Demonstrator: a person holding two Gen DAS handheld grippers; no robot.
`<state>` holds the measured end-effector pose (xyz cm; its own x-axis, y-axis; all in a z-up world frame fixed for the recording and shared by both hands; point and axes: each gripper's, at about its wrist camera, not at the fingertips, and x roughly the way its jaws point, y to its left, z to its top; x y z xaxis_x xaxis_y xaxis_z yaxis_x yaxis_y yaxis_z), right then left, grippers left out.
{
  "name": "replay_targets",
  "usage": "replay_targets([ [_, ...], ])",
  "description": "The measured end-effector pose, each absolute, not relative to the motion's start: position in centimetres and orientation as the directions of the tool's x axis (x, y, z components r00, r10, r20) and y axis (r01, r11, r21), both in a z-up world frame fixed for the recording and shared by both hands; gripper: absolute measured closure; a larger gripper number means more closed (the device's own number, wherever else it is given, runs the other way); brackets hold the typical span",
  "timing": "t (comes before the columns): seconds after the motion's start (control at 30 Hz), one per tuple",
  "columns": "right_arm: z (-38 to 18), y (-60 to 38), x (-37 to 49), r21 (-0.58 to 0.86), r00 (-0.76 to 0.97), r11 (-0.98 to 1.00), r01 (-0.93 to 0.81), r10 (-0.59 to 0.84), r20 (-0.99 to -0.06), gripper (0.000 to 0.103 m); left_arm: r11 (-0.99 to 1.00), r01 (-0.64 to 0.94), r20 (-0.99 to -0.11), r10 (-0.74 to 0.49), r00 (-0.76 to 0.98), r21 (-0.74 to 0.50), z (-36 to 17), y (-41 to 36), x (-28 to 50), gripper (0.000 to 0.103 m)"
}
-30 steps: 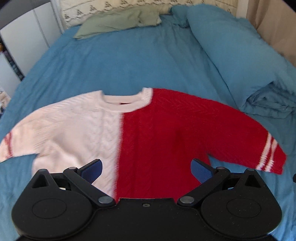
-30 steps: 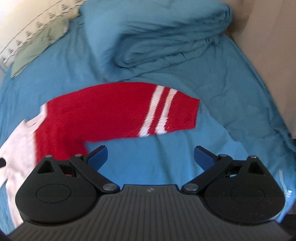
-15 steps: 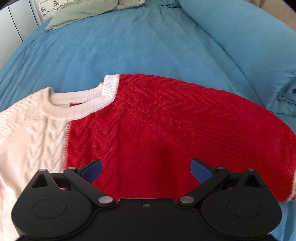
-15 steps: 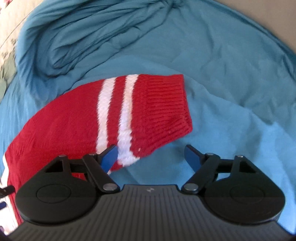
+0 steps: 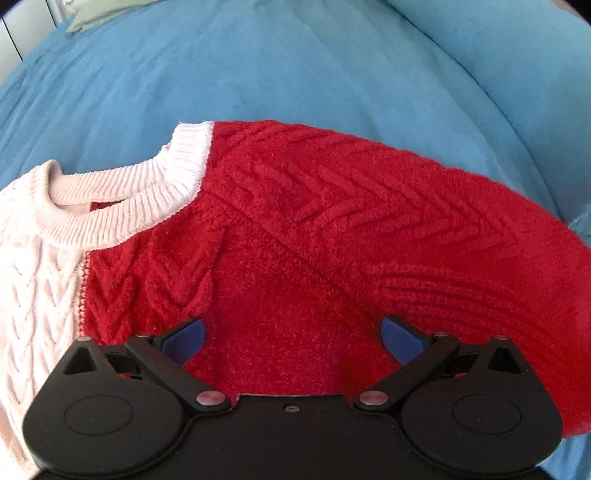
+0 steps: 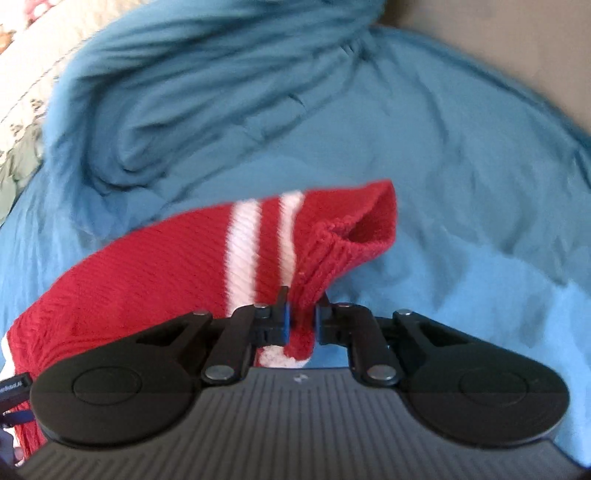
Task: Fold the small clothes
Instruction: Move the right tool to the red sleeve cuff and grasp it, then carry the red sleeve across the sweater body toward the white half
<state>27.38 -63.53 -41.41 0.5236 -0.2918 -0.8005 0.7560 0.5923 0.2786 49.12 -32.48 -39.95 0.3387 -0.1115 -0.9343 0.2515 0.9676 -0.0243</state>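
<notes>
A small knitted sweater (image 5: 295, 236), half white and half red with a white ribbed collar (image 5: 122, 206), lies flat on a blue bedspread (image 5: 258, 74). My left gripper (image 5: 293, 336) is open, low over the red chest area near the shoulder, with its blue pads on either side of the knit. My right gripper (image 6: 301, 319) is shut on the cuff of the red sleeve (image 6: 177, 266), which has two white stripes. The cuff bunches up and lifts off the bed.
A rumpled blue duvet (image 6: 207, 85) is heaped at the back right of the bed. A green pillow (image 5: 85, 22) lies at the headboard end. A beige wall (image 6: 517, 40) lies to the right.
My right gripper closed on the striped cuff and raised it. My left gripper moved lower and closer over the red half, still open.
</notes>
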Motion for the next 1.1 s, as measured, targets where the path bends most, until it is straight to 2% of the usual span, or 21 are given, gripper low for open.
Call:
replay_targets([
  [0.13, -37.0, -61.1, 28.4, 0.31, 0.608, 0.643, 0.7, -0.309, -0.732, 0.077, 0.974, 0.226, -0.919, -0.105, 0.38, -0.018, -37.0, -29.4, 48.8, 0.0],
  [0.27, -31.6, -56.4, 30.6, 0.353, 0.724, 0.733, 0.581, -0.267, -0.636, 0.077, 0.977, 0.21, -0.904, -0.125, 0.41, -0.04, -34.0, -24.2, 48.1, 0.0],
  [0.4, -26.9, -48.8, 33.7, 0.372, 0.832, 0.842, 0.39, -0.149, -0.535, 0.077, 0.984, 0.172, -0.889, -0.109, 0.444, -0.035, -31.3, -17.5, 47.9, 0.0],
  [0.5, -25.0, -42.4, 35.7, 0.367, 0.867, 0.896, 0.251, -0.039, -0.498, 0.079, 0.991, 0.133, -0.88, -0.075, 0.468, -0.014, -29.9, -13.1, 47.8, 0.0],
  [0.63, -25.7, -33.6, 38.6, 0.372, 0.863, 0.925, 0.078, 0.125, -0.49, 0.079, 0.998, 0.061, -0.875, -0.011, 0.484, 0.022, -29.4, -6.8, 47.6, 0.0],
  [0.87, -31.8, -21.0, 41.1, 0.329, 0.768, 0.926, -0.186, 0.346, -0.539, 0.079, 0.999, 0.001, -0.89, 0.036, 0.455, 0.041, -31.3, 0.1, 46.3, 0.0],
  [1.1, -37.3, -16.9, 41.4, 0.302, 0.675, 0.92, -0.25, 0.39, -0.627, 0.078, 0.998, -0.05, -0.899, 0.046, 0.436, 0.027, -33.4, 3.0, 45.5, 0.0],
])
